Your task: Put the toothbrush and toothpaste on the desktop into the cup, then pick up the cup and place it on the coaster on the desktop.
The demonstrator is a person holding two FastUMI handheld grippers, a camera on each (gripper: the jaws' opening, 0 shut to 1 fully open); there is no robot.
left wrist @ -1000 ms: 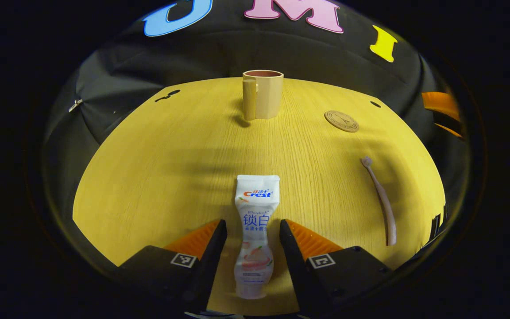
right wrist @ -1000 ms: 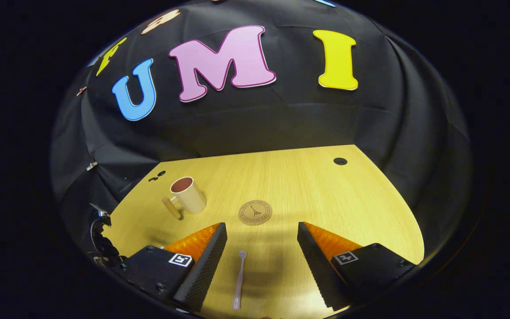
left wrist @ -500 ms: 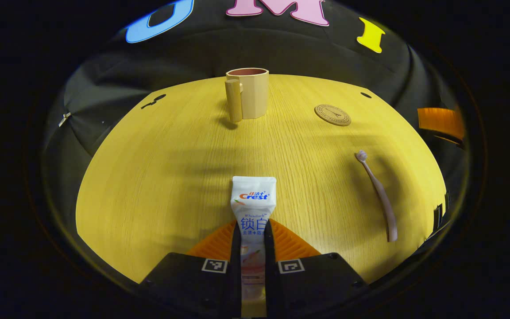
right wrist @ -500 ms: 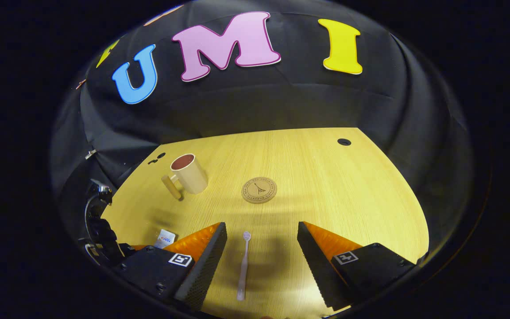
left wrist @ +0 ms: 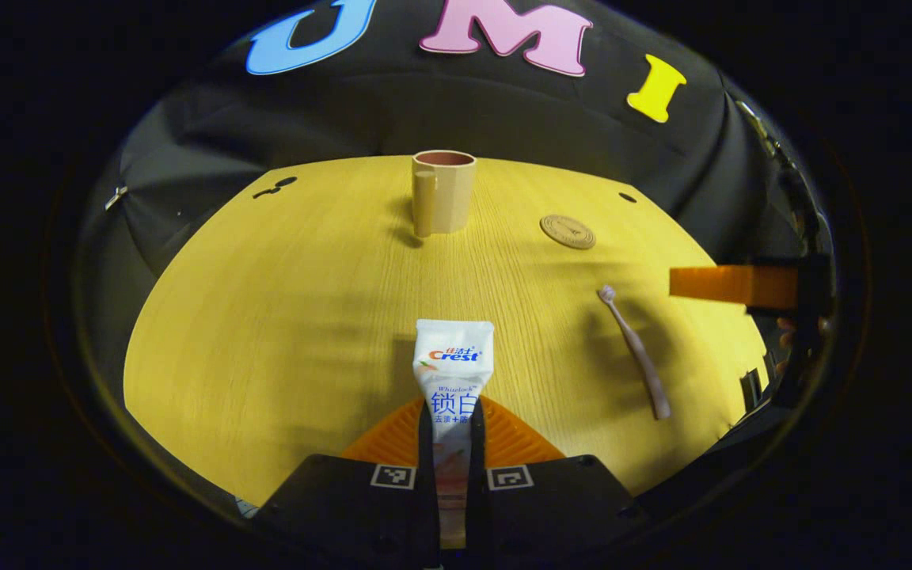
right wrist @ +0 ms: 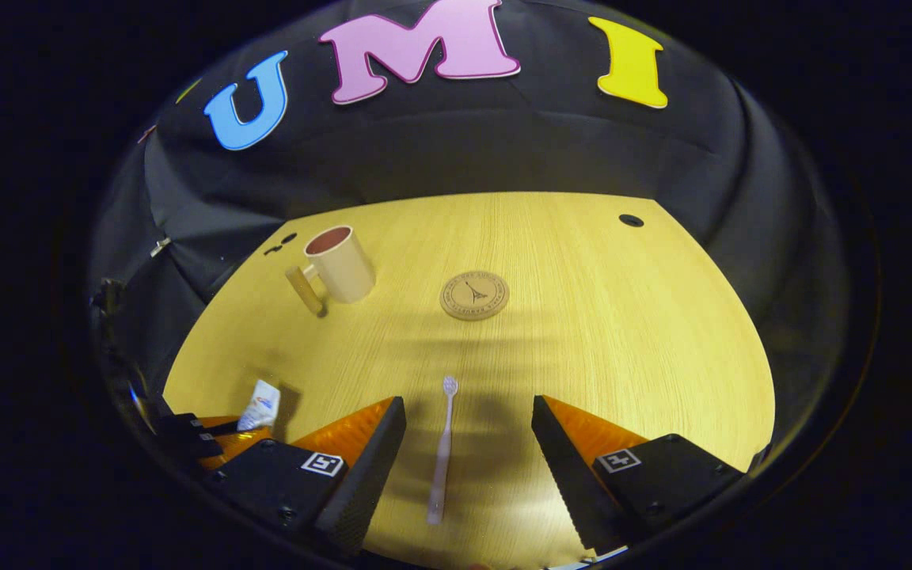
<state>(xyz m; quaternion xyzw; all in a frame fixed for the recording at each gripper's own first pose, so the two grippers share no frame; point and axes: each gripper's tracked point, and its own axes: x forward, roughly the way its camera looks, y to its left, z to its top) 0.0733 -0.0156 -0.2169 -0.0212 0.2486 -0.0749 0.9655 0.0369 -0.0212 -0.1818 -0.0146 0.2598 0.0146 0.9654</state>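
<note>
With its two fingers pressed against either side of the white toothpaste tube [left wrist: 453, 372], the left claw [left wrist: 451, 443] holds the tube by its lower part, the crimped end pointing forward over the yellow wood-grain worktop [left wrist: 282, 293]. Beyond it, the beige handled cup [left wrist: 442, 191] stands upright near the far edge, with the round brown coaster [left wrist: 568, 231] well apart to its right. The right claw [right wrist: 468, 443] hangs wide open, holding nothing, its fingers on either side of the pale pink toothbrush [right wrist: 442, 451], which lies flat on the worktop with its bristle head pointing toward the coaster. The toothbrush touches neither finger.
</note>
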